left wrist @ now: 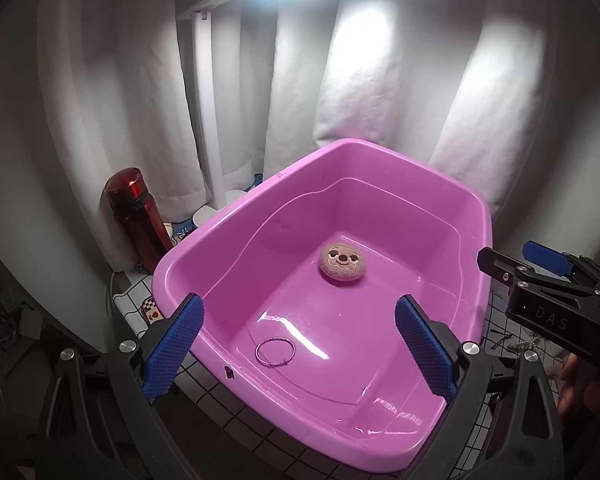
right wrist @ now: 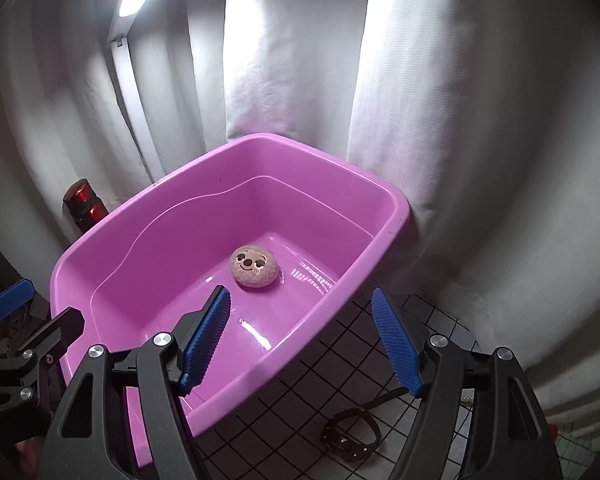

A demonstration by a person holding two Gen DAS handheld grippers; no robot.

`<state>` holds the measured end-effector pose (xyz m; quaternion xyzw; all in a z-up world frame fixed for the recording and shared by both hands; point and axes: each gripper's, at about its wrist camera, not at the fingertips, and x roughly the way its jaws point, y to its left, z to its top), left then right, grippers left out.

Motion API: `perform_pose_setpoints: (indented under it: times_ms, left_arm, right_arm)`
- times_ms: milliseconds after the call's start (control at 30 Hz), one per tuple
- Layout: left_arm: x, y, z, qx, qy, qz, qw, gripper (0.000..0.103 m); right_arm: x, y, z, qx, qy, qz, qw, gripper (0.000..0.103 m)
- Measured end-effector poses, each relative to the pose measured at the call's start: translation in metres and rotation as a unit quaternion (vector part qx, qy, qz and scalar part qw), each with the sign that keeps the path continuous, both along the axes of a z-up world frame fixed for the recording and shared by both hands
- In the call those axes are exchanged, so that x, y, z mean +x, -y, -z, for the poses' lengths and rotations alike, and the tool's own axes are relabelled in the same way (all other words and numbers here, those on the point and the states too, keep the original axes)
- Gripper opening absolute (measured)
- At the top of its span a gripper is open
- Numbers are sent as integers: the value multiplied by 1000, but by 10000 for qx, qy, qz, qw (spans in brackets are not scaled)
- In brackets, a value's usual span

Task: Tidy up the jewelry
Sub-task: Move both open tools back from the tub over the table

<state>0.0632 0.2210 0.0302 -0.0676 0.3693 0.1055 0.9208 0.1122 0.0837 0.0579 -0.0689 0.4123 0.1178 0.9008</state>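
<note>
Two pieces already lie in the pink tub (left wrist: pixel 188 256): a thin ring-shaped bangle (left wrist: pixel 275 352) flat on the floor near the front wall, and a round plush face charm (left wrist: pixel 343 263) further back toward the middle. My left gripper (left wrist: pixel 300 344) hangs over the tub's near rim with its blue pads spread wide and nothing between them; the bangle sits just below and between them, untouched. From that I judge the left hand's drop-off as done.

What I care about next is on the other side. In the right wrist view, a dark bracelet (right wrist: pixel 351 436) lies on the checked tablecloth (right wrist: pixel 300 408), outside the tub, close to its right front corner. It rests flat as a loop, with a thin strap or tail running up and to the right. My right gripper (right wrist: pixel 304 344) is spread and empty too, its left pad over the tub's rim and its right pad over the cloth. The bracelet lies below and slightly right of the midpoint between those pads, nearer to me than the tub. So the right hand is clearly the nearer one; the left is well apart, across the tub. I would tip the right gripper downward and back toward myself, straddling one side of the loop.
</note>
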Motion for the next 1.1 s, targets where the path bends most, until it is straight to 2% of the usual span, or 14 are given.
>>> perform_pose_setpoints:
  times_ms: [433, 633, 833, 1100]
  left_arm:
    - [-23, 54, -16, -36, 198, 429, 9989, 95]
    - [-31, 92, -12, -103, 174, 769, 9968, 95]
    - [-37, 138, 5, -113, -11, 1248, 9921, 96]
    - [-50, 191, 37, -154, -345, 1753, 9838, 96]
  right_arm:
    - [-70, 64, -19, 150, 171, 458, 9987, 70]
    - [-114, 119, -18, 257, 190, 923, 9952, 70]
    - [-160, 189, -3, 257, 68, 1646, 9860, 70]
    - [-225, 275, 24, 244, -156, 2595, 9653, 70]
